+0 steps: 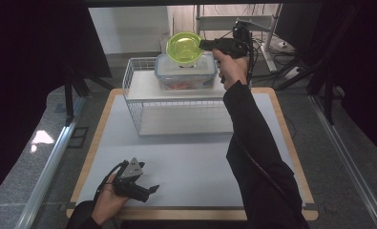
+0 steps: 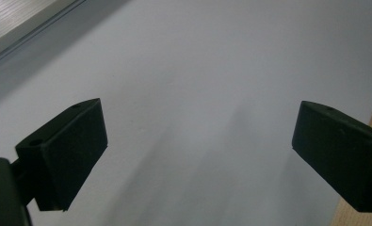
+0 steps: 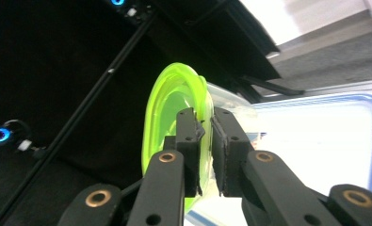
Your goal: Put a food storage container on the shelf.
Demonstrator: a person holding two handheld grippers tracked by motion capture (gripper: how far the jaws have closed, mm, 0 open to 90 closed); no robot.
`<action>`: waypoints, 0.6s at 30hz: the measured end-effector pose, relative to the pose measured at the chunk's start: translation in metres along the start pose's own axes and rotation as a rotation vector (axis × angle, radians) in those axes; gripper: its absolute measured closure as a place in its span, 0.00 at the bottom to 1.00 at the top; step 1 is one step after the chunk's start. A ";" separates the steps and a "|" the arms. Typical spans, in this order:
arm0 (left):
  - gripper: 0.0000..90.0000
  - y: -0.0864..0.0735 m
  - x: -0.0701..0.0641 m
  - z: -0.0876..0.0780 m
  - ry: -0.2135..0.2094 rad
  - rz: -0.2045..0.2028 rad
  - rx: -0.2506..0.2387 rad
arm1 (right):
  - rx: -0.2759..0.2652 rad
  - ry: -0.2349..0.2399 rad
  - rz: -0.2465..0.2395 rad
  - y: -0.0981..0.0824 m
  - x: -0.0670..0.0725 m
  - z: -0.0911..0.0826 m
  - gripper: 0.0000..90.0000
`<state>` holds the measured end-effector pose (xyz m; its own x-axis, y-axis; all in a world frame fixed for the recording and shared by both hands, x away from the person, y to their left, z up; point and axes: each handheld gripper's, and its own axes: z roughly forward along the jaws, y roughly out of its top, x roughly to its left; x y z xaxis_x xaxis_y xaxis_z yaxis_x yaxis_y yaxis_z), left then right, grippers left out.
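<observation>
A translucent lime-green bowl (image 1: 183, 46) hangs at the lid of a clear plastic container with a blue rim (image 1: 186, 76), at the back of the table. My right gripper (image 1: 203, 44) reaches in level from the right and is shut on the bowl's right rim. In the right gripper view its jaws (image 3: 207, 127) pinch the green rim (image 3: 167, 108) edge-on, with the container lid (image 3: 315, 141) behind. Whether the bowl touches the lid I cannot tell. My left gripper (image 1: 152, 190) rests low at the table's front left, open, and nothing lies between its pads (image 2: 70, 155).
The container stands on the top shelf of a white wire rack (image 1: 131, 88) at the back middle of the white table mat (image 1: 186, 162). A wooden table border (image 1: 95, 143) runs around the mat. Dark curtains flank both sides; a metal stand with cables is behind.
</observation>
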<state>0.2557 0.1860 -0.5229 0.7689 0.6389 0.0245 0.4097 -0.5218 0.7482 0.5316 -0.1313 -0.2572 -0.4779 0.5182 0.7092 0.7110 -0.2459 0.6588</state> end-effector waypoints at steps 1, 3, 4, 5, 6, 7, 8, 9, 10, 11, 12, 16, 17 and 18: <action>0.04 0.000 0.000 0.000 0.000 0.001 0.000 | -0.002 -0.020 0.004 0.000 0.000 0.001 0.87; 0.04 0.000 0.000 0.000 0.000 0.002 0.001 | -0.013 -0.051 0.000 0.001 -0.001 0.001 0.81; 0.04 0.000 0.000 0.000 0.000 0.000 0.001 | -0.013 -0.047 0.004 0.001 -0.002 0.001 0.79; 0.04 0.000 0.000 0.000 0.000 0.000 0.001 | -0.012 -0.046 0.006 0.001 -0.003 0.002 0.79; 0.04 0.000 0.000 0.000 0.000 0.000 0.002 | -0.010 -0.048 0.004 0.001 -0.003 0.002 0.79; 0.04 0.000 0.000 0.000 0.000 0.000 0.002 | -0.006 -0.056 -0.007 0.001 -0.003 0.002 0.76; 0.04 0.000 0.000 0.000 -0.001 -0.001 0.002 | -0.010 -0.058 -0.014 0.001 -0.003 0.002 0.73; 0.04 0.000 0.000 0.000 0.000 0.000 0.002 | -0.014 -0.058 -0.023 0.001 -0.003 0.002 0.69; 0.04 0.000 0.000 0.000 0.000 0.000 0.001 | -0.017 -0.059 -0.032 0.001 -0.003 0.000 0.66; 0.04 0.000 0.000 0.000 0.000 -0.001 0.000 | -0.018 -0.059 -0.046 0.001 -0.002 -0.002 0.61; 0.04 0.000 0.000 0.000 0.001 0.000 0.000 | -0.020 -0.069 -0.070 0.002 0.000 -0.004 0.56; 0.04 0.000 0.000 0.000 0.004 0.001 0.001 | -0.007 -0.109 -0.168 -0.001 0.006 -0.015 0.44; 0.04 0.000 0.000 0.000 0.005 0.001 0.000 | -0.004 -0.108 -0.206 -0.005 0.007 -0.021 0.40; 0.04 0.000 0.000 0.000 0.006 0.001 0.001 | 0.004 -0.111 -0.230 -0.008 0.007 -0.024 0.38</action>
<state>0.2554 0.1860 -0.5227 0.7663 0.6418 0.0298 0.4090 -0.5230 0.7478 0.5100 -0.1453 -0.2512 -0.5680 0.6470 0.5087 0.5924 -0.1077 0.7984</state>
